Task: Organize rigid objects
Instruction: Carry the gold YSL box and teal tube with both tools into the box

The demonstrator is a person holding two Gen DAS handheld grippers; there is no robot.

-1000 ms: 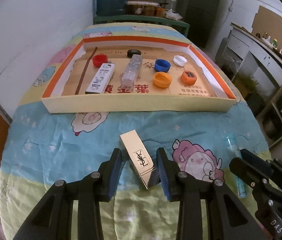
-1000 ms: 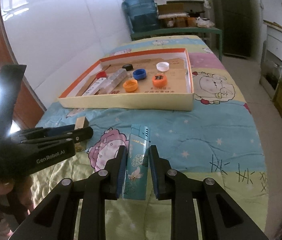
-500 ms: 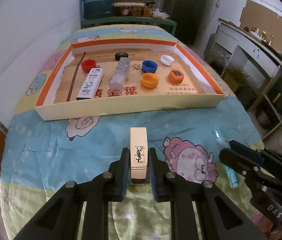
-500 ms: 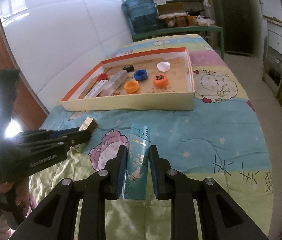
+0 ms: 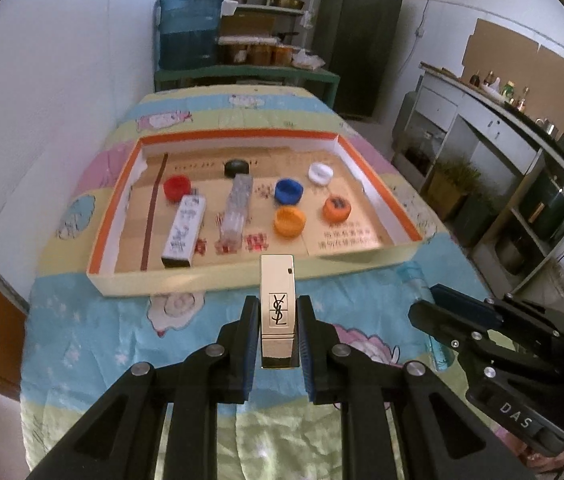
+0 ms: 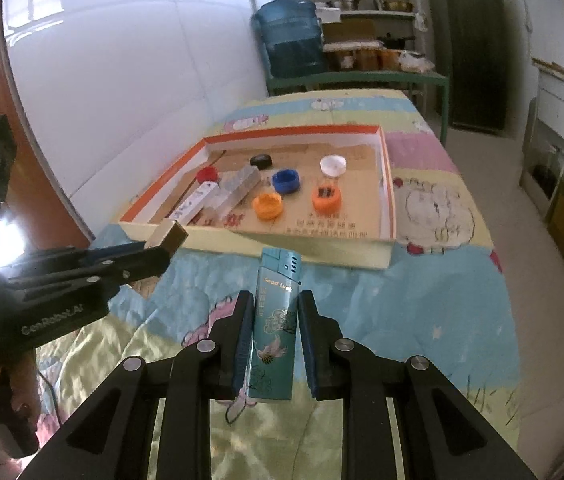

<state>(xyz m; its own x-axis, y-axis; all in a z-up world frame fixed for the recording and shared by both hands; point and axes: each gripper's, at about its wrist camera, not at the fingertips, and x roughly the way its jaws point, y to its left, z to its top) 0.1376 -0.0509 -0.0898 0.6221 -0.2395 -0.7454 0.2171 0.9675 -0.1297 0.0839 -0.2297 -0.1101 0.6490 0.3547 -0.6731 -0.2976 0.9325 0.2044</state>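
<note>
My left gripper (image 5: 278, 320) is shut on a gold lipstick case (image 5: 277, 300) and holds it above the blanket, just short of the orange-rimmed cardboard tray (image 5: 202, 280). My right gripper (image 6: 274, 320) is shut on a teal lighter (image 6: 276, 320), also raised in front of the tray (image 6: 321, 254). The tray holds several bottle caps, among them a red cap (image 5: 177, 187), a blue cap (image 5: 289, 191) and an orange cap (image 5: 289, 221), plus a white box (image 5: 184, 232) and a clear box (image 5: 237, 210). The left gripper with the gold case (image 6: 168, 236) shows in the right wrist view.
A cartoon-print blanket (image 5: 102, 340) covers the table. A white wall (image 5: 62, 100) runs along the left. A water jug (image 5: 190, 28) and shelves stand behind the table. Cabinets (image 5: 501, 152) stand on the right. The right gripper (image 5: 481, 320) shows at the left wrist view's right edge.
My left gripper closed on the gold lipstick case, straightened it and lifted it toward the tray. My right gripper, holding the lighter, rose and moved closer to the tray.
</note>
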